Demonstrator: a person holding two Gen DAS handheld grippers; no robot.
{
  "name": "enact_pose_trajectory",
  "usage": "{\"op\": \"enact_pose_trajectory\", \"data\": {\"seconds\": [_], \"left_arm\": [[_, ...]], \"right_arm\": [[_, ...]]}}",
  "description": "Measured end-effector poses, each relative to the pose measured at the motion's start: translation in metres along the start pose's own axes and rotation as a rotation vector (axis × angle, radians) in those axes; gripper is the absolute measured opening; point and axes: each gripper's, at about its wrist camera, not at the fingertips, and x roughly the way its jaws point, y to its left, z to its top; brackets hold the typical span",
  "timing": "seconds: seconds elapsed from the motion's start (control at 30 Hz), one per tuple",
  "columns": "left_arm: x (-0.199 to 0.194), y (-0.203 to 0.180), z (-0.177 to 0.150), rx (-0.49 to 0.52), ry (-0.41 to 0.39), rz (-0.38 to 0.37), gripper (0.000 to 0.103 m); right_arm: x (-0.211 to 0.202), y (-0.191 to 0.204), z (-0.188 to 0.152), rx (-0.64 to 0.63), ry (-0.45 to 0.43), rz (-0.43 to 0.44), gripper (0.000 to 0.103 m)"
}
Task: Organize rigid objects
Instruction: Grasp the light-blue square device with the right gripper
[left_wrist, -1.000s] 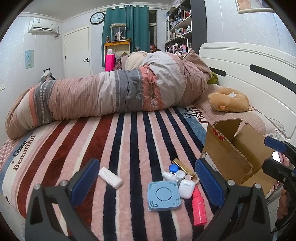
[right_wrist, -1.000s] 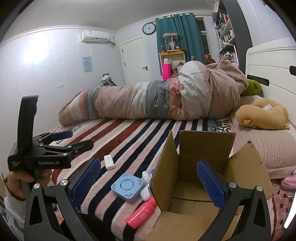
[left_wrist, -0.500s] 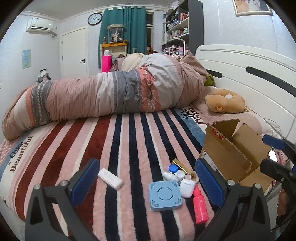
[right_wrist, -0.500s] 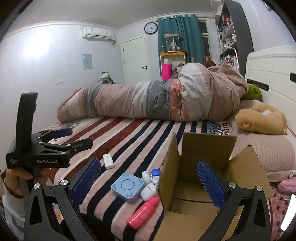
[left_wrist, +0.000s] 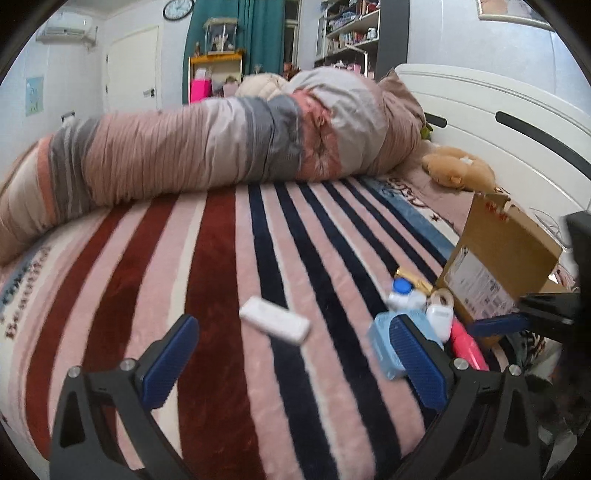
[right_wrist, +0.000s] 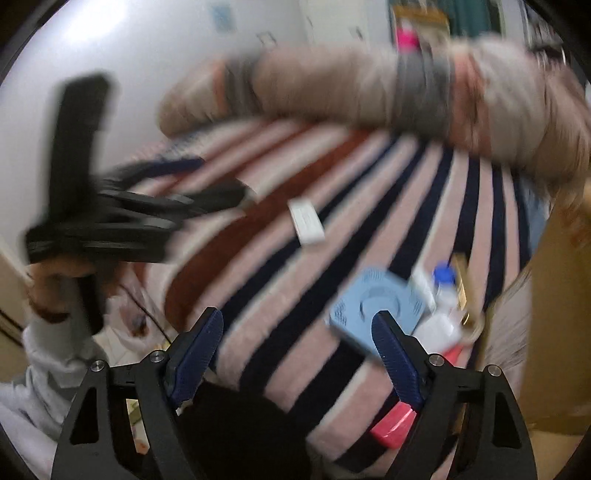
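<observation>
- Both views now look more steeply down onto the striped bed (left_wrist: 229, 258); a second ago the whole room filled them. The right view has swung off the cardboard box (left_wrist: 506, 258) toward the cluster of small items and is blurred.
- The right hand-held gripper (right_wrist: 295, 350) is spread, with nothing between its pads. Its jaws have just been closing from their widest stance, which I read as pre-shaping for a pick.
- The left hand-held gripper (left_wrist: 291, 354) is spread wide and empty, low over the blanket with the white flat case (left_wrist: 275, 325) just ahead of its gap.
- The task's things lie on the bed, none boxed yet: the white flat case sits alone on the stripes, well apart from the rest. The light-blue square device (right_wrist: 376, 310), a blue-capped bottle (right_wrist: 443, 273), a white earbud-style case (left_wrist: 439, 317), a gold tube (left_wrist: 413, 282) and a pink bottle (left_wrist: 467, 345) are bunched against the box's near wall.
- The right pad stands in front of the blue device, so that looks like the right hand's likely first target, though the blur leaves it unsure.
- The box stands open at the right edge of the bed, just beside the cluster, so each carry should be short.
- In my judgement the sorting is only starting: 2 approaches under way, no grasp made.
</observation>
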Motion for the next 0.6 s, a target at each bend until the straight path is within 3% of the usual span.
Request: {"op": "enact_pose_trajectory", "data": {"seconds": [0.13, 0.3, 0.43, 0.5, 0.57, 0.6], "left_arm": [[0.008, 0.011, -0.015, -0.038, 0.008, -0.027, 0.102], [0.014, 0.013, -0.021, -0.053, 0.009, -0.062, 0.102], [0.017, 0.015, -0.021, -0.071, 0.012, -0.073, 0.102], [0.018, 0.016, -0.02, -0.076, 0.015, -0.072, 0.102], [0.018, 0.016, -0.019, -0.079, 0.017, -0.082, 0.102], [0.018, 0.017, -0.018, -0.081, 0.017, -0.09, 0.102]], "right_arm": [[0.047, -0.041, 0.004, 0.164, 0.165, -0.053, 0.083], [0.081, -0.067, 0.007, 0.261, 0.245, -0.073, 0.091], [0.097, -0.074, 0.009, 0.312, 0.253, -0.061, 0.098], [0.1, -0.072, 0.015, 0.295, 0.243, -0.084, 0.096], [0.106, -0.067, 0.018, 0.255, 0.247, -0.14, 0.082], [0.108, -0.064, 0.019, 0.23, 0.251, -0.163, 0.082]]}}
